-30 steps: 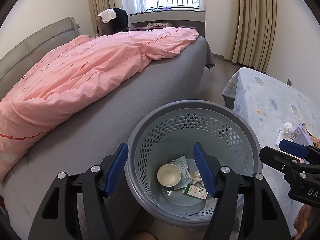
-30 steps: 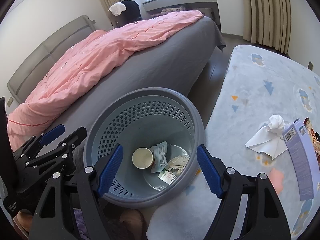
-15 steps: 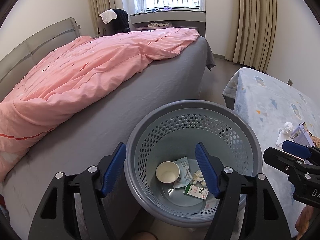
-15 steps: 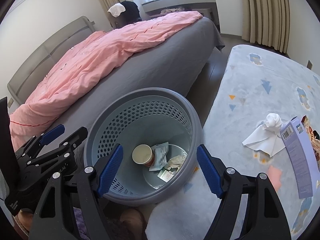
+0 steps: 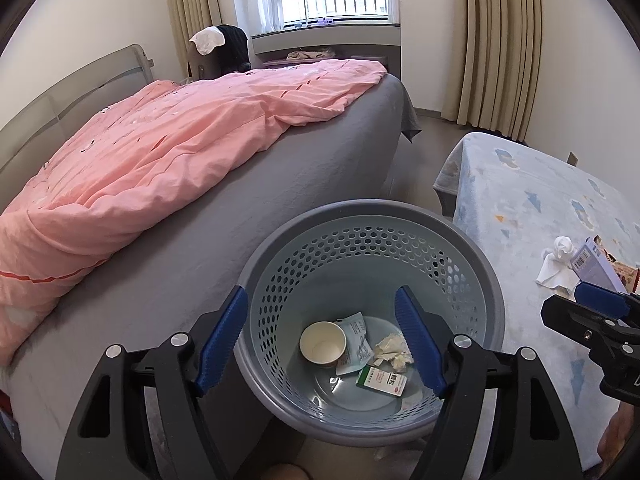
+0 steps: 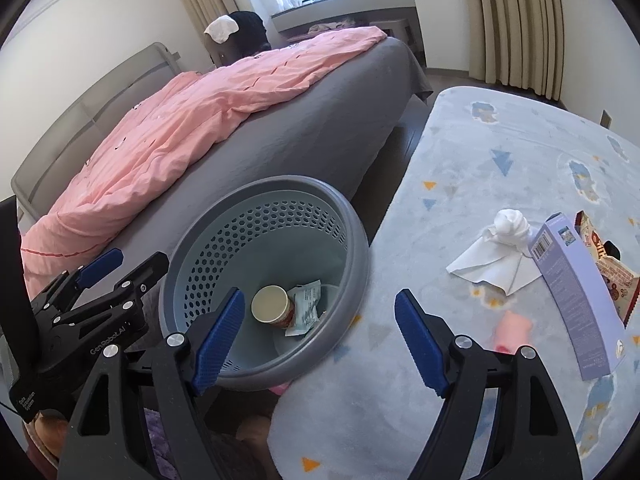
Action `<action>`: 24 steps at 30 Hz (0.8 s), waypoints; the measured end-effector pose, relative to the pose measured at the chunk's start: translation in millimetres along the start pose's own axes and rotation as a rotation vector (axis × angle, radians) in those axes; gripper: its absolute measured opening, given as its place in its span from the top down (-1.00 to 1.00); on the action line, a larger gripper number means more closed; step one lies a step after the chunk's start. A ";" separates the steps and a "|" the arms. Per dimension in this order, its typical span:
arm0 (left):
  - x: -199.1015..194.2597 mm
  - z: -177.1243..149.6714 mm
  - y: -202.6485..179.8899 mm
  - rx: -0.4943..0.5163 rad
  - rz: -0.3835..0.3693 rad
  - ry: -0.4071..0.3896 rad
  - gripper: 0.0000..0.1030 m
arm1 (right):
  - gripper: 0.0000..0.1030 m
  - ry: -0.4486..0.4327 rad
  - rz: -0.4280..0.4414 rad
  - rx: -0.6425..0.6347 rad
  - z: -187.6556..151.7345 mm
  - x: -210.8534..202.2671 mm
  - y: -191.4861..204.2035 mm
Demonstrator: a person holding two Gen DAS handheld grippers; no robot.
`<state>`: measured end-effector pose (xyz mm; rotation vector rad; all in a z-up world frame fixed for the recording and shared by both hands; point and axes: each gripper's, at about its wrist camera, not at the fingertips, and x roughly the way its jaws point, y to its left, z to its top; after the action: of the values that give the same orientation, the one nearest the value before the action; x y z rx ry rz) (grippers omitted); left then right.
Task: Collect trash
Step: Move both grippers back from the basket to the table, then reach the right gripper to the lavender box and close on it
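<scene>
Both tools hang released and empty: the left gripper [image 5: 322, 338] over the grey perforated plastic bin [image 5: 472, 256], the right gripper [image 6: 320, 332] beside it. The crumpled white tissue [image 6: 496, 250] lies ahead-right of its fingers; best approached low, pinching the knot.

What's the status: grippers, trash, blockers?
Left gripper open over basket, empty. Right gripper open, empty. White tissue and purple box uncollected on the blanket. Nothing blocking them.
</scene>
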<state>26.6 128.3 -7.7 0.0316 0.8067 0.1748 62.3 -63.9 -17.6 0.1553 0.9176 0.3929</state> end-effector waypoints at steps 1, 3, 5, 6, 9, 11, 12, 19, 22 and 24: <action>-1.1 -1.4 -3.7 0.004 -0.004 0.002 -0.41 | -0.48 -0.003 -0.006 0.004 -1.7 -3.0 -4.5; -3.4 -4.7 -12.3 0.015 -0.014 0.005 -0.41 | -0.49 -0.010 -0.017 0.014 -4.1 -8.6 -13.4; -5.6 -7.0 -21.3 0.025 -0.023 0.007 -0.41 | -0.50 -0.019 -0.032 0.027 -7.3 -15.9 -25.1; -6.8 -8.2 -25.8 0.030 -0.028 0.008 -0.41 | -0.50 -0.025 -0.043 0.035 -8.9 -20.1 -31.8; -10.4 -12.0 -42.7 0.043 -0.050 0.013 -0.41 | -0.52 -0.044 -0.077 0.064 -13.6 -33.1 -54.5; -12.7 -14.8 -56.0 0.052 -0.068 0.016 -0.41 | -0.53 -0.056 -0.101 0.090 -16.9 -42.2 -72.5; -13.4 -15.7 -61.8 0.057 -0.076 0.017 -0.41 | -0.53 -0.060 -0.110 0.100 -18.3 -45.7 -79.2; -22.0 -23.0 -108.9 0.098 -0.130 0.019 -0.41 | -0.53 -0.091 -0.189 0.144 -25.9 -68.5 -123.7; -24.0 -24.4 -125.5 0.109 -0.149 0.019 -0.41 | -0.53 -0.085 -0.220 0.133 -28.2 -71.4 -136.3; -24.3 -25.0 -133.8 0.116 -0.155 0.018 -0.41 | -0.53 -0.073 -0.235 0.129 -30.1 -70.5 -143.6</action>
<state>11.2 -8.5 -20.2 0.0764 0.8327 -0.0184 38.0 -224.6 -25.9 0.1768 0.8785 0.1091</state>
